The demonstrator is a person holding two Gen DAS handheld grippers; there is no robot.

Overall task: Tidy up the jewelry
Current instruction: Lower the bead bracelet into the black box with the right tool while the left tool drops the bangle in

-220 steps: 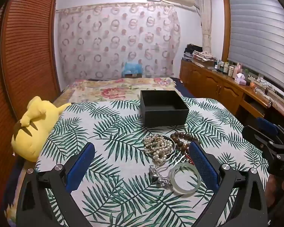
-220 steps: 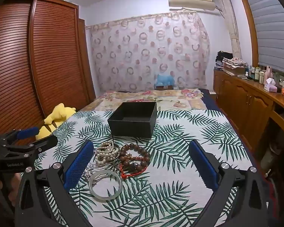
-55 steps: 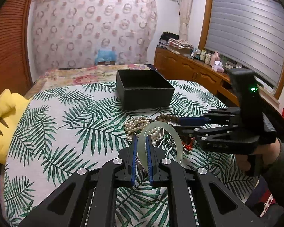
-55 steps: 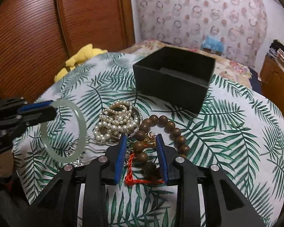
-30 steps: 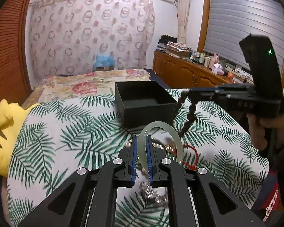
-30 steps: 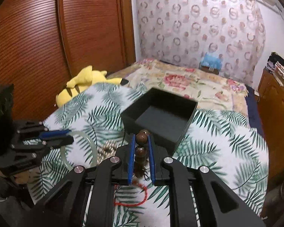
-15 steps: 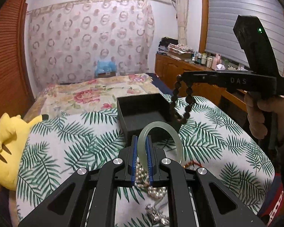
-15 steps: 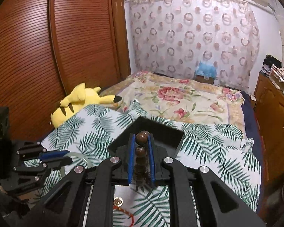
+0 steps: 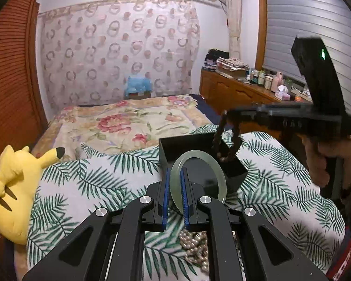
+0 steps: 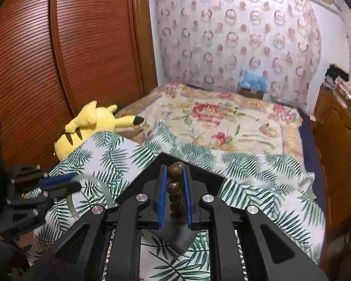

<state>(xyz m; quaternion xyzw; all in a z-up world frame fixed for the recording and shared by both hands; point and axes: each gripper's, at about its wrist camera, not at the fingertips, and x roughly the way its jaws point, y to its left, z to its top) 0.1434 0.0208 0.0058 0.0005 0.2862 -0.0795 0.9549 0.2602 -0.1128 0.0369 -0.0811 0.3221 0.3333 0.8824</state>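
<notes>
While both hands carried loads up off pile: left gripper (image 9: 174,195) fingers pinch pale green jade bangle (image 9: 218,178); right gripper (image 10: 174,193) fingers clamp brown wooden bead bracelet (image 10: 174,186). Both now at open black square box (image 9: 173,145), 12 o'clock of white pearl strands (image 9: 195,249) left on palm-leaf bedspread (image 9: 82,178). Drop-in looks next.

Between the left claw's (image 9: 174,195) ribbed blue pads we see a smooth, translucent, glossy pale-green bangle (image 9: 218,178). The right claw (image 10: 174,195) pinches polished dark wooden beads (image 10: 175,169). Ahead of both sits a matt black box (image 9: 175,146) on leaf-print cloth (image 9: 100,182); pearly, lustrous beads (image 9: 195,249) lie beneath the left claw. A plush yellow toy (image 10: 91,121) looks fuzzy.
</notes>
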